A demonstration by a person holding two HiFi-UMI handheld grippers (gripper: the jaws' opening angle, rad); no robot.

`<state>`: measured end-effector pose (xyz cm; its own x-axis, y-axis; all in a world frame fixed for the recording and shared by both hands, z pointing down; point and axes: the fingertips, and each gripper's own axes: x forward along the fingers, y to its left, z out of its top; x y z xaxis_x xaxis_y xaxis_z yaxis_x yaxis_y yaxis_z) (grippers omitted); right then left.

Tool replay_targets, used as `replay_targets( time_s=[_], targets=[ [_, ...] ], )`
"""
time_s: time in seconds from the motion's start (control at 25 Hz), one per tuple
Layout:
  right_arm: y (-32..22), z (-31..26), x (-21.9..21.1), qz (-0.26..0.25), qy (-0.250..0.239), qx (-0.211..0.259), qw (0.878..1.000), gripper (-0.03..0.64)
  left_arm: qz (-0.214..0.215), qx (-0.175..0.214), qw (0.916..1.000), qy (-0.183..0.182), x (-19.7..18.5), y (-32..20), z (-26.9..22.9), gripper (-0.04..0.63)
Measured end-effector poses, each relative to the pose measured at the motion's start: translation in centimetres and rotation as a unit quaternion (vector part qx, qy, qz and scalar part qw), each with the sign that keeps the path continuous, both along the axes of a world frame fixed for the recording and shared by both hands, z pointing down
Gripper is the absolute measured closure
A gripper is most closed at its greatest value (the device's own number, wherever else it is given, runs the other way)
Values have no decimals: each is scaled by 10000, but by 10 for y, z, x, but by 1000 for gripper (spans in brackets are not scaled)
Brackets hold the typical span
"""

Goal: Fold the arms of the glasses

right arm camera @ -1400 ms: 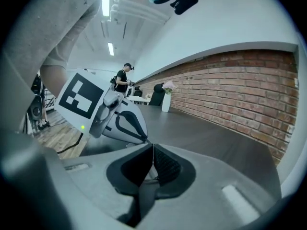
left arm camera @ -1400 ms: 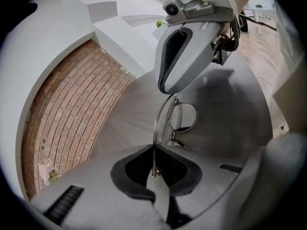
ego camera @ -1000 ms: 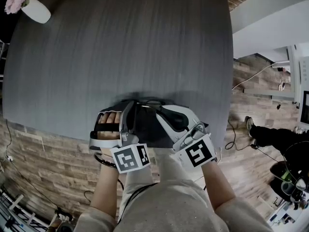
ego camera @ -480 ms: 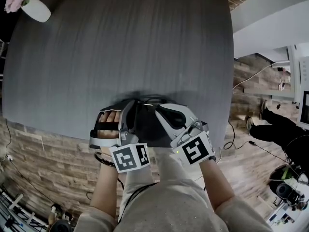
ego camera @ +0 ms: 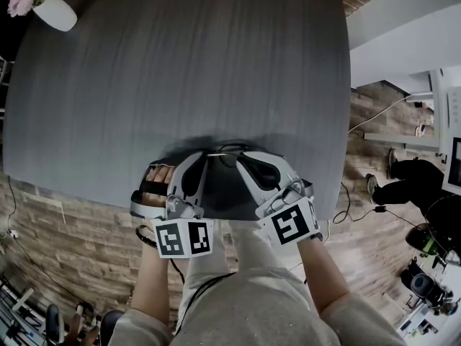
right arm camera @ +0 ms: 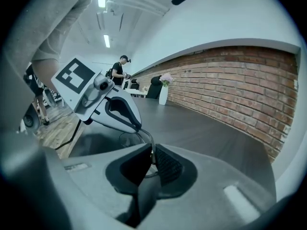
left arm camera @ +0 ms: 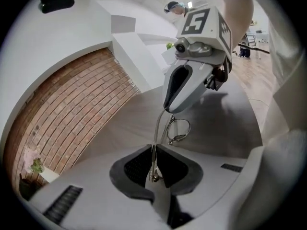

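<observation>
Thin metal-framed glasses point(ego camera: 225, 150) hang just above the near edge of the dark grey table point(ego camera: 180, 71), between the two gripper tips. My left gripper point(ego camera: 207, 157) has one arm point(left arm camera: 157, 133) of the glasses lying in its slot. Its jaws are opening, and a small gap shows beside the arm. A round lens point(left arm camera: 178, 130) hangs under the right gripper's fingers point(left arm camera: 184, 87). My right gripper point(right arm camera: 151, 159) is shut on the other arm point(right arm camera: 146, 135), which curves up toward the left gripper's fingers point(right arm camera: 117, 110).
A white vase with pink flowers point(ego camera: 52, 11) stands at the table's far left corner. The table's front edge runs just under both grippers. Cables and a person's legs point(ego camera: 403, 179) are on the wooden floor to the right.
The left gripper has rolled, and its marker cube has swung left and down. The right gripper has barely shifted. The glasses stay between the tips.
</observation>
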<state>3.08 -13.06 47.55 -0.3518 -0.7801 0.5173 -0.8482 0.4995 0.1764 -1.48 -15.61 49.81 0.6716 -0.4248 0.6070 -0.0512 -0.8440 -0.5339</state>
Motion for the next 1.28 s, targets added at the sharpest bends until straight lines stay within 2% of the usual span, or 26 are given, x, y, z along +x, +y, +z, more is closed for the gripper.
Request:
replay_targets(
  time_s=[0.2, 0.6, 0.72, 0.92, 1.0, 1.2, 1.28],
  targets=[
    [-1, 3, -2, -15, 142, 27, 9999, 594, 133, -18, 9998, 154, 0, 4, -2, 529],
    [-3, 17, 1, -13, 277, -70, 9996, 594, -276, -76, 9981, 545, -9, -5, -9, 526],
    [-4, 19, 1, -9, 310, -107, 9995, 594, -661, -369, 9928, 928, -17, -13, -13, 526],
    [-4, 23, 0, 8, 411, -215, 9989, 592, -1202, -887, 9769, 1529, -28, -24, -20, 526],
    [-5, 24, 0, 5, 447, -257, 9987, 592, -1300, -1001, 9730, 1622, -30, -27, -21, 526],
    [-4, 26, 0, 42, 398, -335, 9986, 584, -1384, -1058, 9706, 1662, -32, -28, -20, 526],
    [-3, 24, -2, 36, 286, -329, 9990, 546, -1414, -1103, 9687, 1715, -32, -29, -21, 526]
  ],
)
